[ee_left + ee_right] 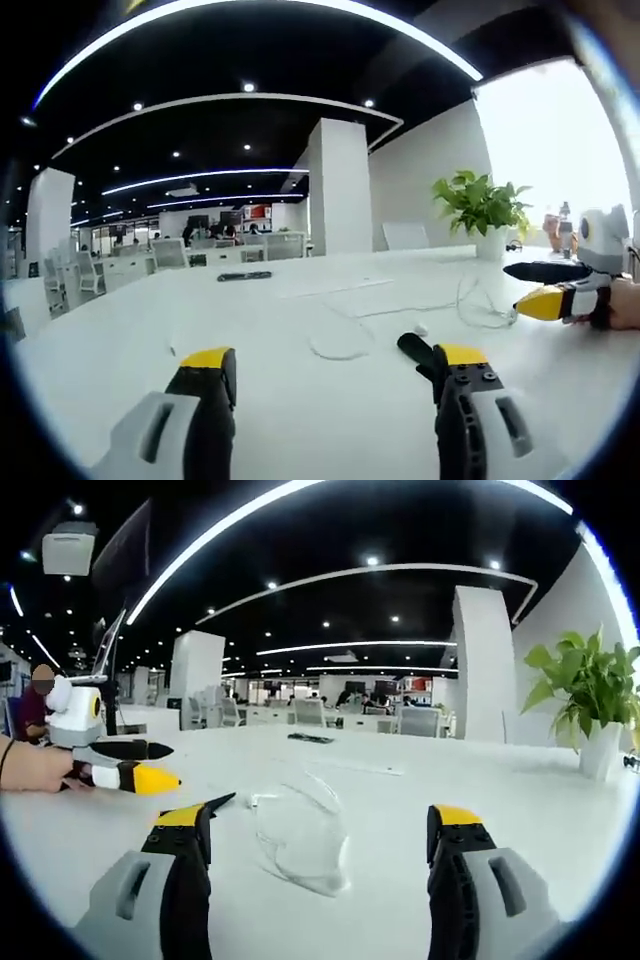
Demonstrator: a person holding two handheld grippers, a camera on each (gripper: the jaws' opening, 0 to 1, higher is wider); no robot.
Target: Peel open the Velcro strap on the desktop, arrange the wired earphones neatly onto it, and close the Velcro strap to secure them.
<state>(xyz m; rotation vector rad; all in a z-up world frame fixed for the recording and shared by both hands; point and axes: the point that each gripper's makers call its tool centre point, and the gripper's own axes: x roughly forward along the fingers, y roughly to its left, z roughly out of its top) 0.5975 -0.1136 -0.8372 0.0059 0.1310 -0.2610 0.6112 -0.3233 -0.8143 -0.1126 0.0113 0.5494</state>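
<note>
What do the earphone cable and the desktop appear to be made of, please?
Earphone cable: probably soft white rubbery plastic, since it lies in loose, limp loops. Desktop: smooth white surface with a slight sheen, perhaps laminate; the exact material cannot be told.

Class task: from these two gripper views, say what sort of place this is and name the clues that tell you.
Most likely an open-plan office. Clues: rows of desks and chairs in the background, a long white table with a potted plant, and strip lights curving across a dark ceiling.
</note>
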